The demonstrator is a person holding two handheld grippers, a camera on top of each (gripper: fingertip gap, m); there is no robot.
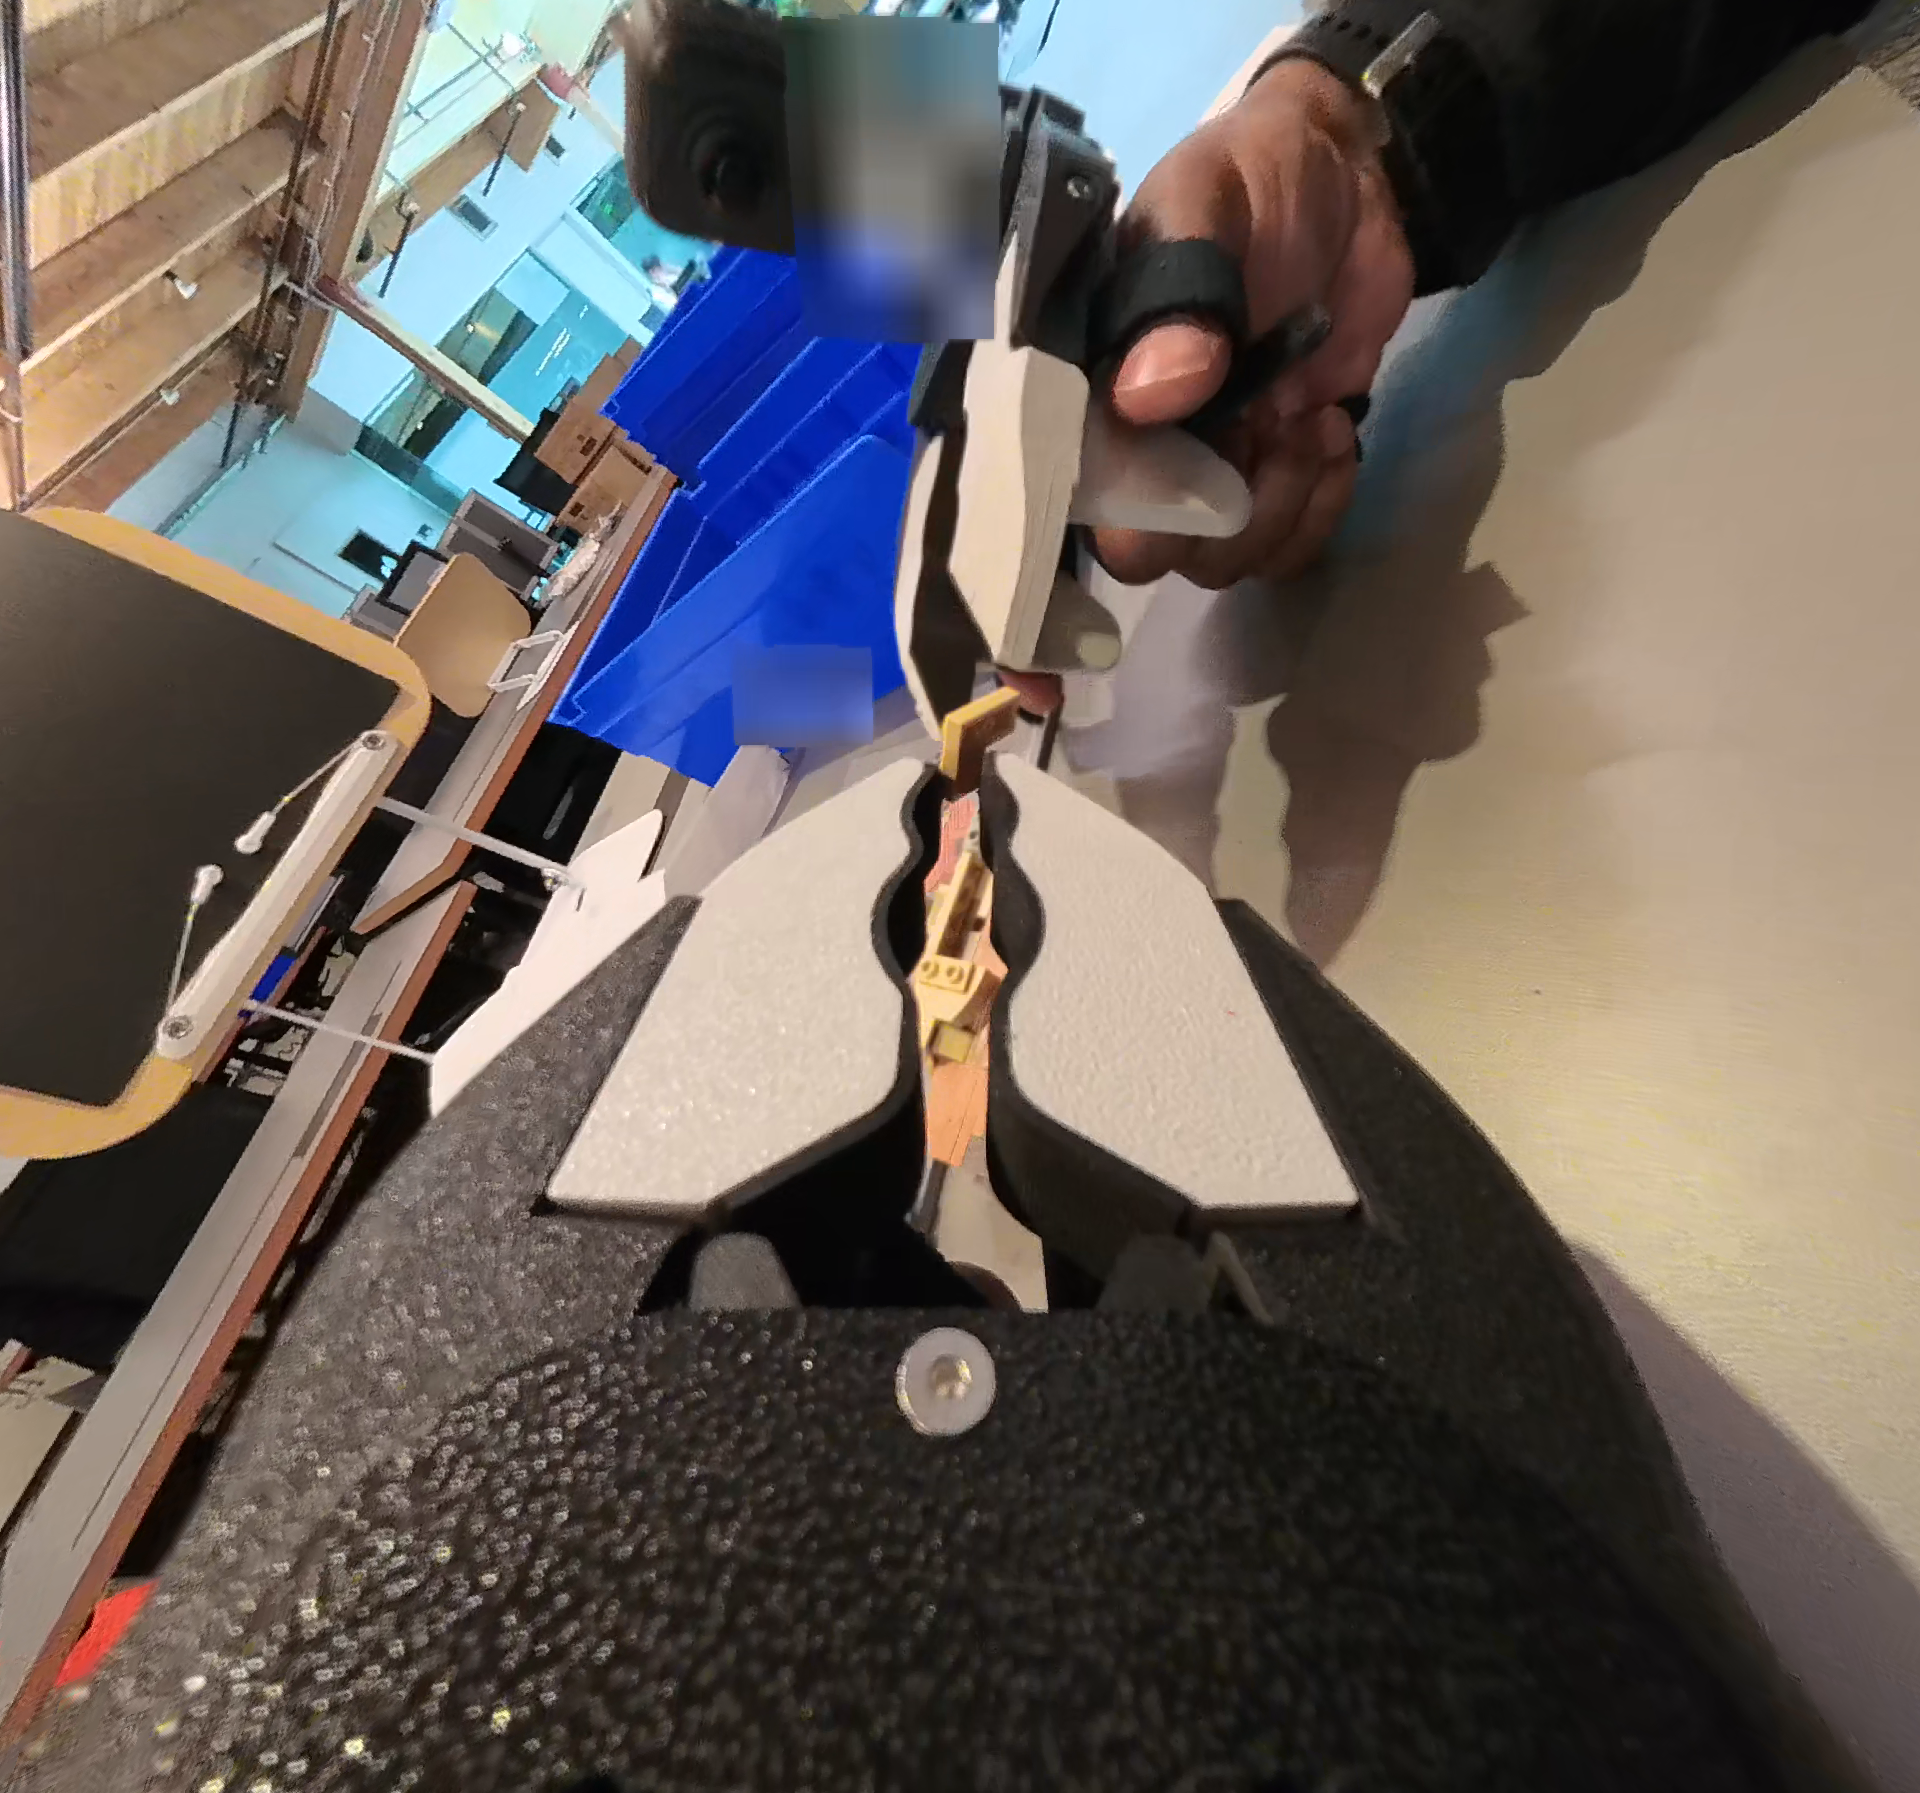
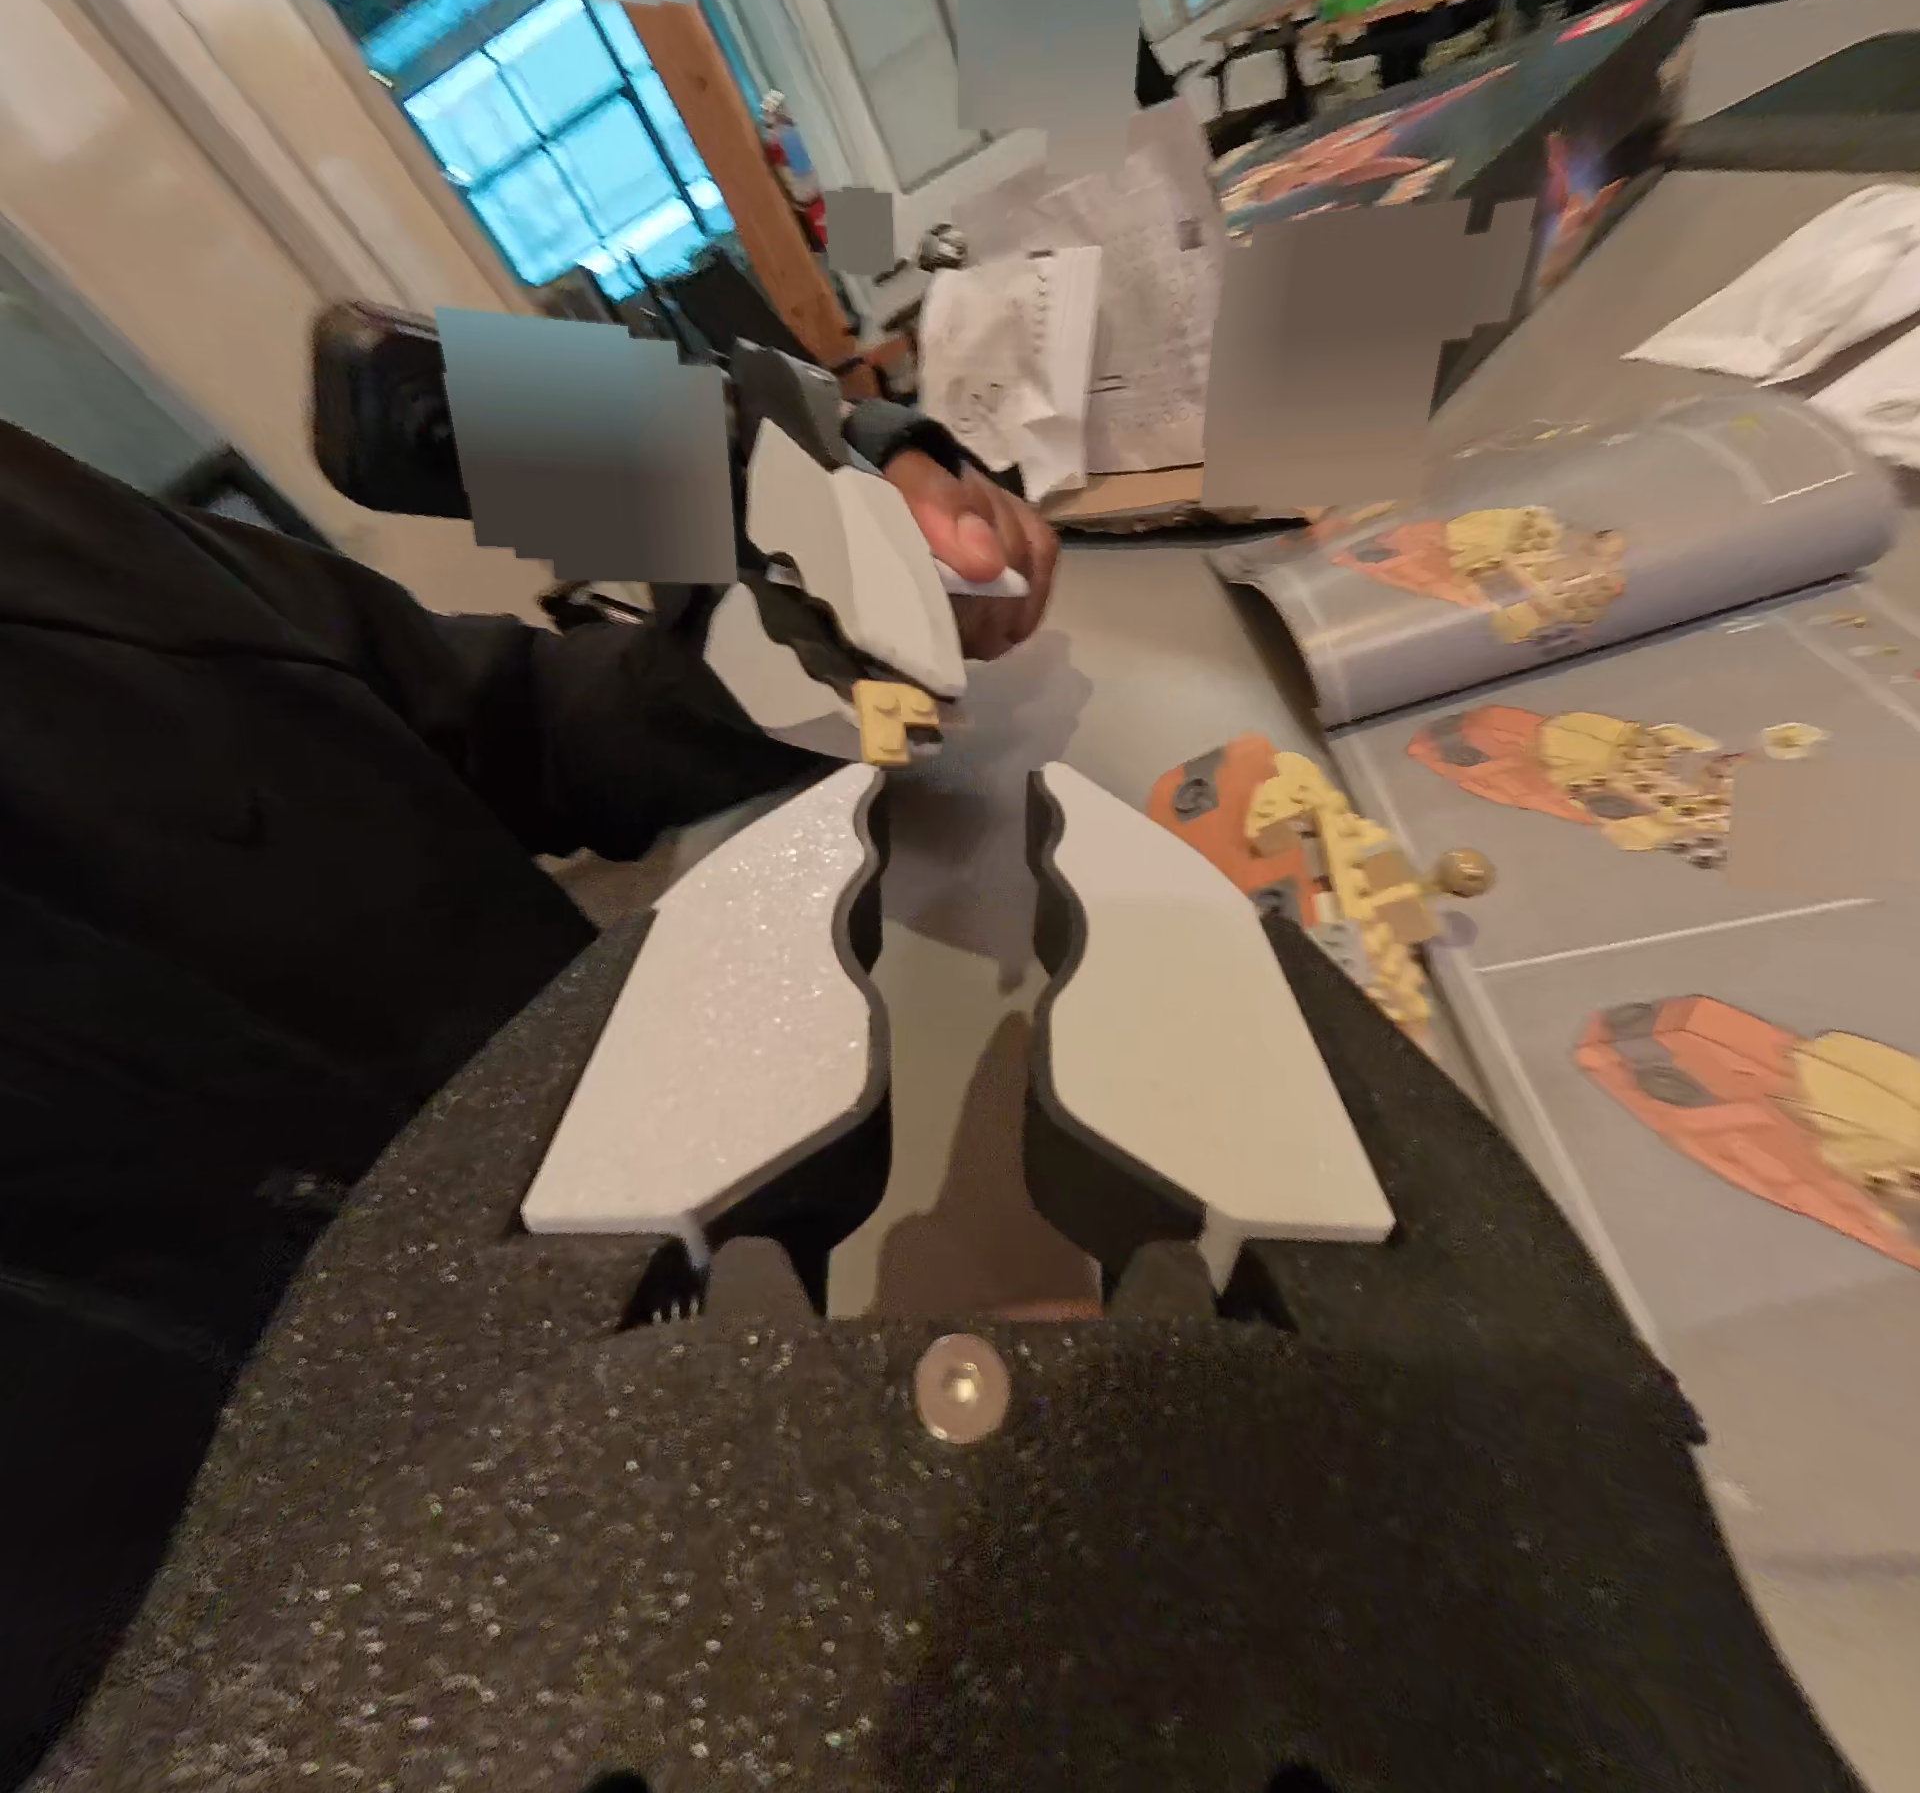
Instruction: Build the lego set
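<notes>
Tan lego plate (image 2: 896, 722) pinched at the fingertips of the left gripper (image 2: 902, 717), held in the air above the grey table (image 2: 1122, 621). Right gripper (image 2: 956, 798) just beside it, fingers parted with nothing between them. Partly built orange and tan model (image 2: 1320, 860) resting on the table to the right, touching the open instruction booklet (image 2: 1558, 787). Blue bins (image 1: 769, 517) stacked beyond.

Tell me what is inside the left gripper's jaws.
A tan lego piece is pinched at the tips of the left gripper, studs showing, part of it sticking out. The end clamped between the fingers is covered, so its full shape cannot be seen.
</notes>
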